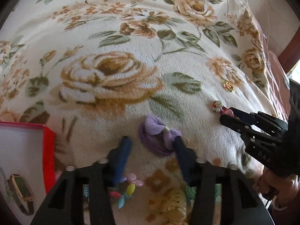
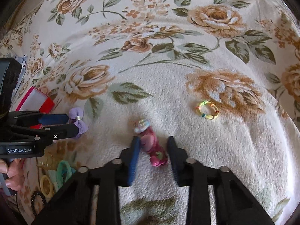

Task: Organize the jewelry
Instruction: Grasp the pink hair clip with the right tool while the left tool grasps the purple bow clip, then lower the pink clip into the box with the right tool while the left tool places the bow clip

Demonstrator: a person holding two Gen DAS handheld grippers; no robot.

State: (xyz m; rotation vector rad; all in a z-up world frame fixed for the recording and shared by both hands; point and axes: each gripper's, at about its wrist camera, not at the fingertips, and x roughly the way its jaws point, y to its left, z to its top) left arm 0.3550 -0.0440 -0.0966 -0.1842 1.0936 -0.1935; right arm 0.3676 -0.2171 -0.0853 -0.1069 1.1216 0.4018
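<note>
Soft daylight on the blanket (image 1: 131, 28) (fisheye-bowed, dark-cornered), slight motion blur nearest the lens.

A purple bow (image 1: 159, 136) on a hair tie lies flat on the blanket, just right of the red box (image 1: 49, 150). Further right of the box lies a pink hair clip (image 2: 153, 148) with a pale round ornament at its far end. A yellow-green hair band (image 2: 207, 110) lies beyond it, farthest from the box.

Cream fleece blanket (image 1: 131, 86) printed with tan roses.
</note>
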